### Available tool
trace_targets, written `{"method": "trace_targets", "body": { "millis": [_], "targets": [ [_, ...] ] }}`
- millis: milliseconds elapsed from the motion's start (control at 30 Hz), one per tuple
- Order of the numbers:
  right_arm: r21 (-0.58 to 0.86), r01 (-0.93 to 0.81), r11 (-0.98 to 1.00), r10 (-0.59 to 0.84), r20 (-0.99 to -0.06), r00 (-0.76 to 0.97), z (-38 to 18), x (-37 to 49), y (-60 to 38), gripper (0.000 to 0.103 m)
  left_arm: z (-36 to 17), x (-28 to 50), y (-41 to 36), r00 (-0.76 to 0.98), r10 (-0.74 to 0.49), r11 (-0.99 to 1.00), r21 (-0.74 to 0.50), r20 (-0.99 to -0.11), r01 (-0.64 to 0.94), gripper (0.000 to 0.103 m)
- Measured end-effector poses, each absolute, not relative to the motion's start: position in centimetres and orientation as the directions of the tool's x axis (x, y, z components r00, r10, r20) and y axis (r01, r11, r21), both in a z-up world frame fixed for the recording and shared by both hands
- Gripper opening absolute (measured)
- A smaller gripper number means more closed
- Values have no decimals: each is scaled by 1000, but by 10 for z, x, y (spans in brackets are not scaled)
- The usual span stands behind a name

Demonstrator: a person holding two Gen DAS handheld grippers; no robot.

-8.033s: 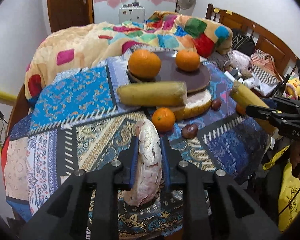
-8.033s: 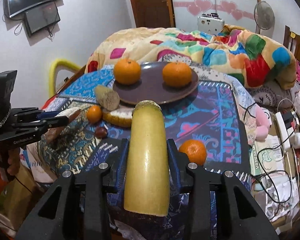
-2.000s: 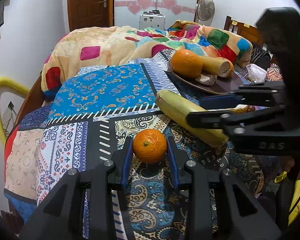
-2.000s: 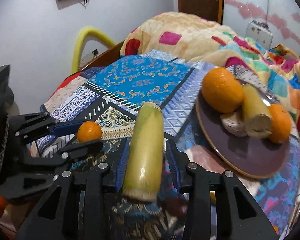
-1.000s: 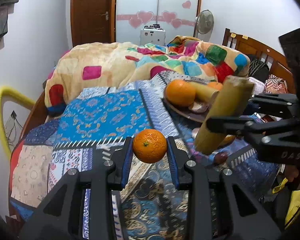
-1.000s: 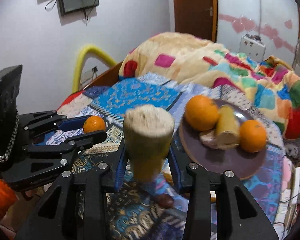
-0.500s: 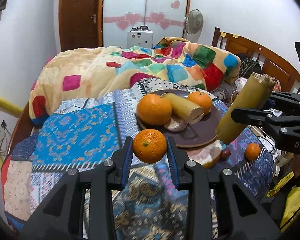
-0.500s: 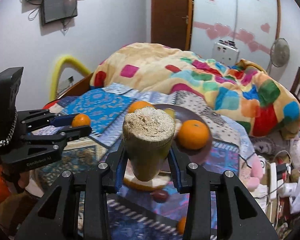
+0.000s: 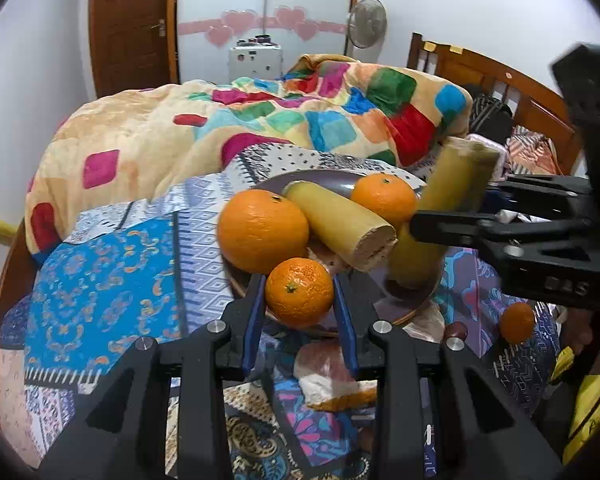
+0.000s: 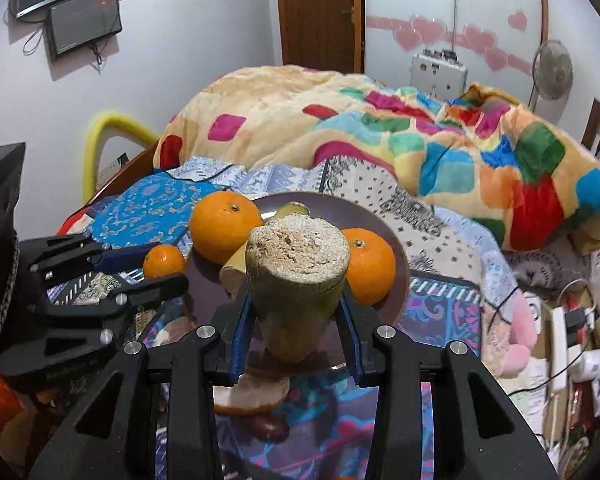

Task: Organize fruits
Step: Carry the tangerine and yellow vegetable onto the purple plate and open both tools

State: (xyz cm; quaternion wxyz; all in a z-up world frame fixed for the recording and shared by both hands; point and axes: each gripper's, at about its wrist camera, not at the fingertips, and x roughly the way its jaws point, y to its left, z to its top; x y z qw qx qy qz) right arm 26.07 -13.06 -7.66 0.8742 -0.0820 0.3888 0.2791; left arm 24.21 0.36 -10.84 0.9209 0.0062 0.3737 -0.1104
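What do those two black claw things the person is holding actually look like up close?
Both are matte black plastic. The left gripper and right gripper each have two angular fingers lined with blue pads, and silver screw heads at the joints. Faint lettering marks the right gripper's side. No sleeves or cables show.

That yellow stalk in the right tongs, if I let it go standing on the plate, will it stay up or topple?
Likely topples. The yellow stalk is tall for its base and already leans in the right tongs. It looks stiff and smooth-skinned, so once down it may roll. The plate is crowded by the large orange and another stalk piece, so laying it flat beside them seems safer.
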Motion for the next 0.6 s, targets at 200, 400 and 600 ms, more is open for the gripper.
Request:
{"method": "trace_targets", "body": {
  "millis": [200, 400, 600],
  "targets": [
    [118, -534, 837, 442, -721, 534, -82, 275, -130, 35, -112, 252, 0, 691, -190, 977, -63, -697, 204, 33],
    [118, -527, 841, 437, -722, 536, -82, 284, -126, 36, -115, 256, -1, 690, -187, 978, -65, -700, 199, 33],
    [51, -531, 846, 397, -726, 562, -81, 283, -121, 37, -121, 262, -4, 675, -167, 980, -45, -719, 194, 34]
  ]
}}
